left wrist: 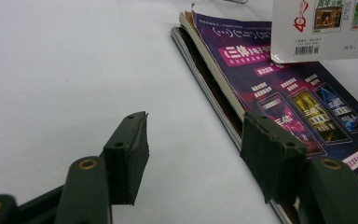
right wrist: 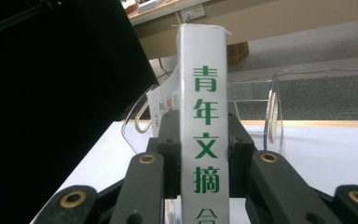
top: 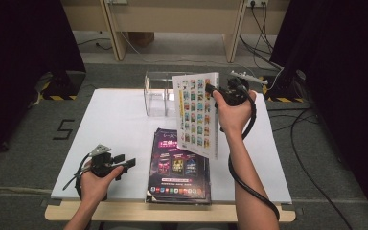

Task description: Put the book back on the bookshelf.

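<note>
A thick white book (top: 198,112) with rows of small coloured pictures on its cover hangs upright above the table, my right gripper (top: 214,91) shut on its spine edge. In the right gripper view the white spine (right wrist: 204,135) with green characters stands clamped between both jaws. Below it a stack of magazines (top: 178,166) with a dark purple cover lies flat on the white table (top: 115,129). My left gripper (top: 129,163) rests low at the front left, open, its jaws beside the stack's left edge (left wrist: 223,93) with nothing between them.
A clear acrylic rack (top: 159,93) stands at the table's far edge, behind the held book; its curved dividers (right wrist: 272,112) show beyond the spine. Black curtains flank both sides, cables run on the floor at the right, and a wooden desk stands beyond.
</note>
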### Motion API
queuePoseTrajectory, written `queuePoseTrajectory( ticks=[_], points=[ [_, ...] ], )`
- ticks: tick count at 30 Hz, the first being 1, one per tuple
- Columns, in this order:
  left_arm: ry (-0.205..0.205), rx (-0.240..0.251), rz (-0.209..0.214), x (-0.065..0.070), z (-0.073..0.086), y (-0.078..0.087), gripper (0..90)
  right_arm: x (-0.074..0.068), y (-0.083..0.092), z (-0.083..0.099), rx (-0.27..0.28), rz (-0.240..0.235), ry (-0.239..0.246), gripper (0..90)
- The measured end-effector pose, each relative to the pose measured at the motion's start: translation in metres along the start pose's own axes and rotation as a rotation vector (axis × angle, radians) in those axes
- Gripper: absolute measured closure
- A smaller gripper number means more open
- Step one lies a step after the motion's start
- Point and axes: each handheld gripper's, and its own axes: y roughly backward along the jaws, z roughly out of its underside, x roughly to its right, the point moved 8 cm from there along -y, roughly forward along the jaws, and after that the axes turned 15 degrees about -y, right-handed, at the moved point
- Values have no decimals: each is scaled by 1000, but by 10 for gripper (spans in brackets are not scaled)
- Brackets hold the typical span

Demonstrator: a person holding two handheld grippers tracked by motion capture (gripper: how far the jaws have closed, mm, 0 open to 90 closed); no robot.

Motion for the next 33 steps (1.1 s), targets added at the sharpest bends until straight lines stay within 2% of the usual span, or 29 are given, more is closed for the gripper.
queuePoseTrajectory(
  ticks=[33],
  points=[
    [9, -5, -1, -2, 3, -1, 403, -4, -14, -21, 60, 35, 19, 737]
  ],
)
